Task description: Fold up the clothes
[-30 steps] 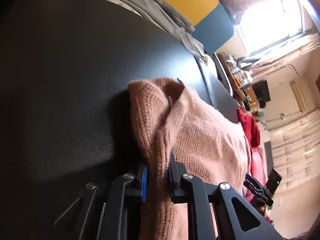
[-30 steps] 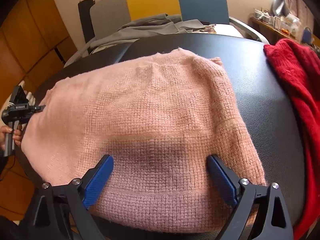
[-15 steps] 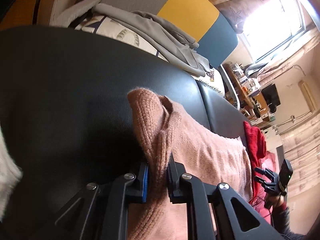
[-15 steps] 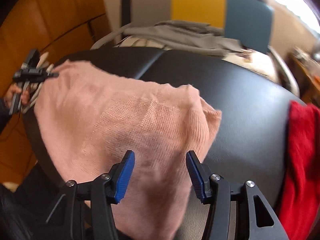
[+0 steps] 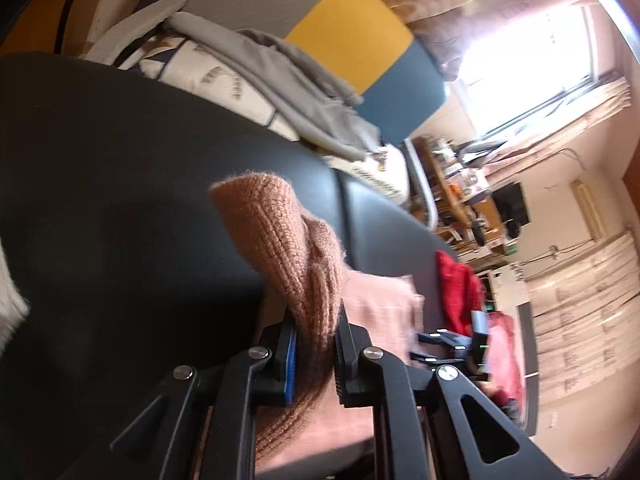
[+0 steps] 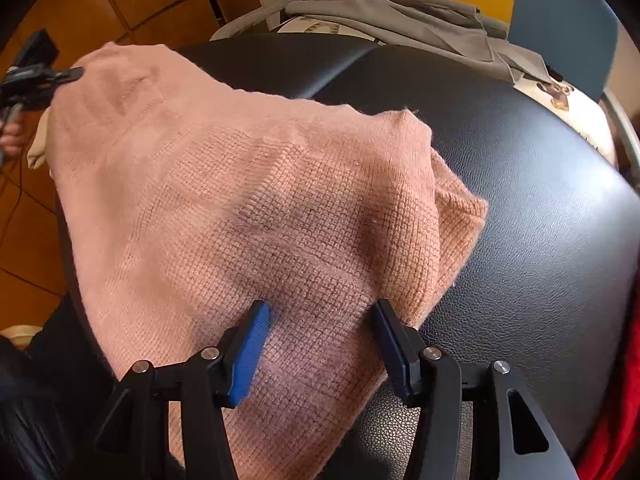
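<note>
right gripper (image 6: 316,344), nearest: jaws about half spread, straddling the near hem of the pink knitted sweater (image 6: 248,200). the knit bulges up between the blue pads (image 6: 250,350), but whether they actually press it i cannot tell.

the sweater lies slantwise over the black padded leather bench (image 6: 520,184), long axis running from the right gripper at the near edge up to the far left corner. one loose corner flops out toward the bench's middle.

left gripper (image 5: 316,354): jaws pressed nearly together, pinching a bunched fold of the sweater (image 5: 288,248), held up off the bench (image 5: 120,184).

so each hand has one end. judgement: the fold turns on bringing the lifted far-left end over toward the near hem.

farther: red garment (image 6: 616,420) at the right edge, grey clothing (image 6: 400,20) beyond the far edge.
</note>
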`<state>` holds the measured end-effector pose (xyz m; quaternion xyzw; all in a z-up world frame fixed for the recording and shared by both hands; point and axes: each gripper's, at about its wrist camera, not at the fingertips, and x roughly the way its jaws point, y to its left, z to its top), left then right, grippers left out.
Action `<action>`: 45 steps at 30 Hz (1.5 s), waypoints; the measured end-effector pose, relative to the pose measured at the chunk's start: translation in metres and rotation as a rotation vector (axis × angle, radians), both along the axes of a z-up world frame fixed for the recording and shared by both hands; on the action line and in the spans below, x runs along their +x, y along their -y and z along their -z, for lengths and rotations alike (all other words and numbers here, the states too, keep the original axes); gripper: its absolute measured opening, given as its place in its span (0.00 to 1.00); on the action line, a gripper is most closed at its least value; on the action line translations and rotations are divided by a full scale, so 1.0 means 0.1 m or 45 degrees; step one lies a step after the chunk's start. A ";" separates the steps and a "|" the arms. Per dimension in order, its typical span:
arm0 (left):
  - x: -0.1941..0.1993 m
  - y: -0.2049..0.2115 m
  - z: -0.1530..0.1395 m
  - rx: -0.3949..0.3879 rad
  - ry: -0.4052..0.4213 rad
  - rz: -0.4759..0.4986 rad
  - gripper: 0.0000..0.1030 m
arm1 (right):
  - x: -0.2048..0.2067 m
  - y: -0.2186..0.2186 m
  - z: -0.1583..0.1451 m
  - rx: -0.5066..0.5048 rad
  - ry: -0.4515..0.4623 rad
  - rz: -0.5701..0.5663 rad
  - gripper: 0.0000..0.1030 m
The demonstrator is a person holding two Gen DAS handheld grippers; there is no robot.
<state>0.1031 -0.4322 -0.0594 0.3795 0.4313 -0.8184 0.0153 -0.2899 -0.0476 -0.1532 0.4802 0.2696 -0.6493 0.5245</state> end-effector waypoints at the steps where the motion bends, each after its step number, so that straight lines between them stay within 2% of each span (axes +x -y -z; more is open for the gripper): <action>1: -0.02 -0.08 -0.06 0.028 -0.028 -0.004 0.12 | -0.01 0.00 0.00 -0.008 0.009 0.009 0.54; 6: -0.22 -0.49 -0.31 0.152 -0.131 -0.045 0.12 | -0.05 -0.03 0.02 -0.064 0.044 0.052 0.54; 9: -0.43 -0.76 -0.41 0.201 -0.160 -0.062 0.12 | -0.06 -0.05 0.01 -0.103 0.056 0.073 0.55; 18: -1.11 -1.50 -0.47 0.302 -0.141 -0.120 0.12 | -0.14 -0.03 -0.01 -0.160 0.087 0.086 0.56; 22: -1.51 -1.80 -0.32 0.308 -0.071 -0.115 0.12 | -0.20 0.01 -0.02 -0.192 0.107 0.091 0.56; 28: -1.99 -2.16 0.08 0.334 0.065 -0.093 0.12 | -0.24 -0.02 -0.01 -0.266 0.159 0.119 0.56; 34: -2.20 -2.49 0.41 0.330 0.161 -0.068 0.12 | -0.29 -0.08 0.03 -0.325 0.206 0.140 0.56; 41: -2.44 -2.71 0.77 0.311 0.280 -0.049 0.13 | -0.28 -0.05 0.00 -0.347 0.206 0.153 0.56; 45: -2.51 -2.84 0.81 0.302 0.312 0.010 0.15 | -0.24 0.00 -0.04 -0.344 0.178 0.158 0.56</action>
